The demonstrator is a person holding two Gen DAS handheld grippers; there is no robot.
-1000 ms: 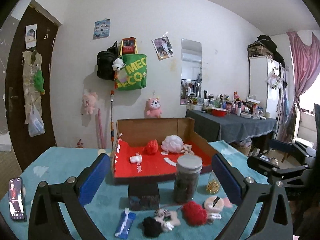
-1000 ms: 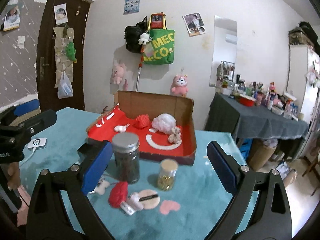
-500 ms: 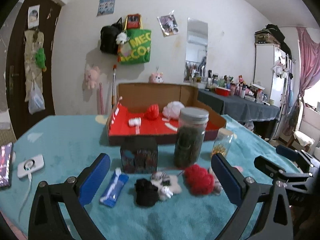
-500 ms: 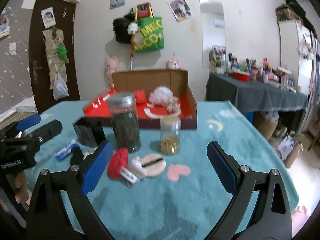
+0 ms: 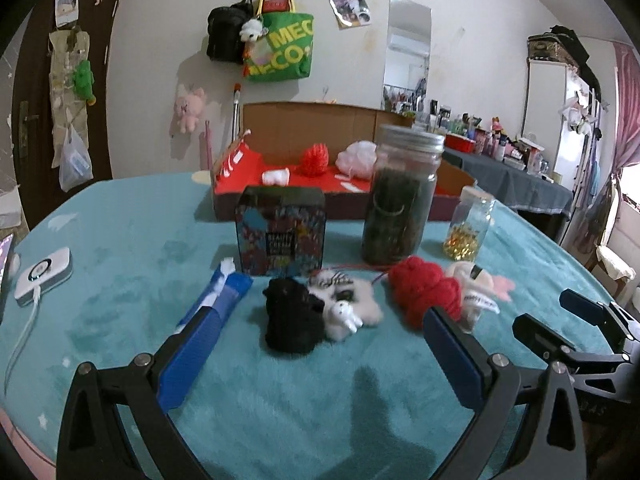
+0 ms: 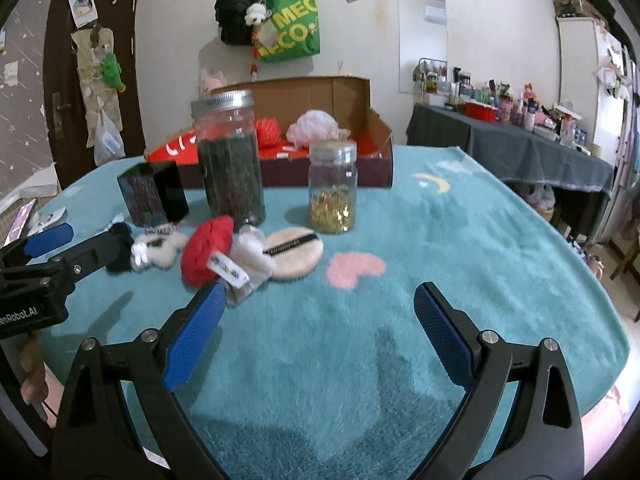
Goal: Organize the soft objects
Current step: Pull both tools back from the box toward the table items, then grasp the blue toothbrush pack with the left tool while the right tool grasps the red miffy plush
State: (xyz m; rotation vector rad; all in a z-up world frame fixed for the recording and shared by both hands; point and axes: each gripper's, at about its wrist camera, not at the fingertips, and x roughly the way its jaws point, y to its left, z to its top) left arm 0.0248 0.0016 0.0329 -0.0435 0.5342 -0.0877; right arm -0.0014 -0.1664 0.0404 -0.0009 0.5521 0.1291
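Soft items lie in a row on the teal cloth: a black yarn ball (image 5: 291, 320), a white plush toy (image 5: 349, 303), a red knitted ball (image 5: 423, 288) (image 6: 206, 249), a small white plush with a tag (image 6: 250, 258) and a beige powder puff (image 6: 294, 252). A cardboard box with a red lining (image 5: 280, 178) (image 6: 376, 136) behind them holds a red ball (image 5: 316, 159), a white pouf (image 5: 357, 154) and a small white piece (image 5: 276, 176). My left gripper (image 5: 316, 350) is open, just short of the black ball. My right gripper (image 6: 316, 320) is open and empty, to the right of the red ball.
A tall jar with a dark filling (image 5: 402, 196) (image 6: 230, 160), a small jar of gold bits (image 5: 470, 224) (image 6: 332, 186) and a patterned black box (image 5: 281, 230) stand between the soft items and the cardboard box. A blue packet (image 5: 224, 292) and a white charger (image 5: 44, 274) lie left.
Both grippers have come down and forward toward the row of soft items, which now sit much closer. Both stay open and empty.
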